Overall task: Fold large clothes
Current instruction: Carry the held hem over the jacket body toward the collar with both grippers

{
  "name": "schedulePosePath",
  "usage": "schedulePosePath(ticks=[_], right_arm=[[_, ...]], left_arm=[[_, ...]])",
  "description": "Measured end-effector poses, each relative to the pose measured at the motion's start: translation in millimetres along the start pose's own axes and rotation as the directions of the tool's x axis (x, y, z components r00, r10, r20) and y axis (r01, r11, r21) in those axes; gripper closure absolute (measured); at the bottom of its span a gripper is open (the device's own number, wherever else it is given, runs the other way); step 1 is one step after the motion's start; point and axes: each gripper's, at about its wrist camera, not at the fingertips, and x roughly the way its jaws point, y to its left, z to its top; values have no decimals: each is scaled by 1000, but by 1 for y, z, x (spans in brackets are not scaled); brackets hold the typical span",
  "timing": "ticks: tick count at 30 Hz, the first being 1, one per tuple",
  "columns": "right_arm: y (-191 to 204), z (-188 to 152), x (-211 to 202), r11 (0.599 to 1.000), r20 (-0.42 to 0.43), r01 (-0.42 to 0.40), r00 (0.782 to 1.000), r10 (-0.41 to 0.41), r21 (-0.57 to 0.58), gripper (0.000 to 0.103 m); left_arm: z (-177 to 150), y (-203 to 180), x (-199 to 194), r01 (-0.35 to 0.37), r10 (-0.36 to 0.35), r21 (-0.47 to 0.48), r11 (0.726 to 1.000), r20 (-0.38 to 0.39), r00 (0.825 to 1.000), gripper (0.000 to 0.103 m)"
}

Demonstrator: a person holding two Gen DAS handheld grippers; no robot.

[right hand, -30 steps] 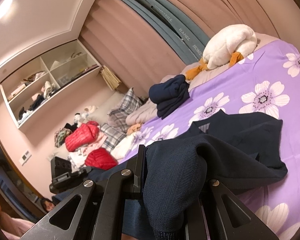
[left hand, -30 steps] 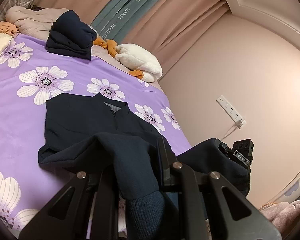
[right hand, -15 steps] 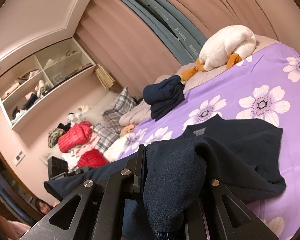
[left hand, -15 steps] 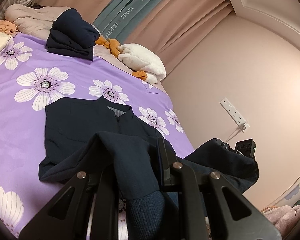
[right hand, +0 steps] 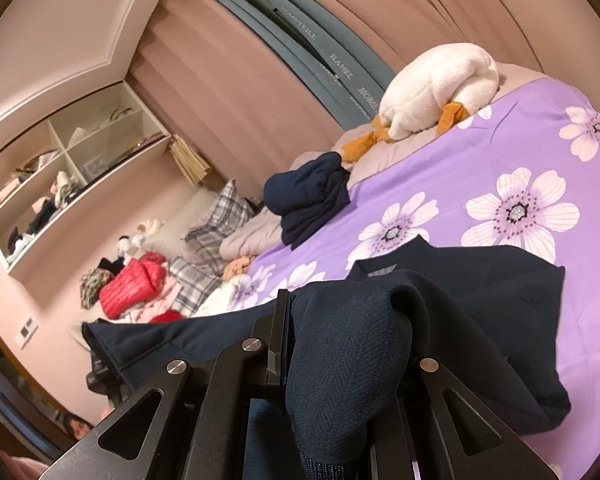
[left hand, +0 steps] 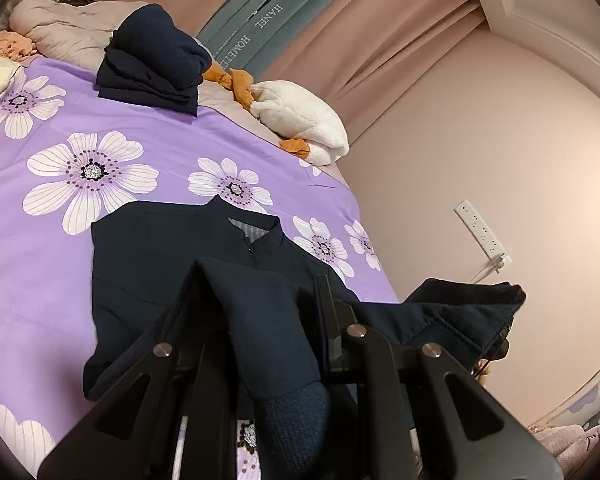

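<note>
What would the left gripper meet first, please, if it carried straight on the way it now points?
Probably the navy jacket spread on the purple bedspread: the left gripper, already clamping its hem, points across it towards the collar, though depth is unclear.

Pink walls (left hand: 479,152) enclosed the room; curtains (right hand: 236,60) hung at 12 o'clock, open shelving (right hand: 64,176) at 9 o'clock.

Navy jacket (left hand: 172,280) with grey-striped collar lining on a purple bedspread (left hand: 40,240) printed with white flowers; white plush duck (right hand: 435,84), orange feet; red puffer jacket (right hand: 130,284)
</note>
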Motion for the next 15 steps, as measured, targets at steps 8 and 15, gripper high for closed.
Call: schedulePosePath(ticks=[8,15], right_arm=[[-8,9,11,1000,-6,27,1000,-27,15,91],[-18,14,18,998,-8,48,999,-48,37,91]], left_arm=[[13,9,15,-20,20,-14,1000,-13,1000,87],[22,14,28,-44,43,-17,999,-32,999,87]])
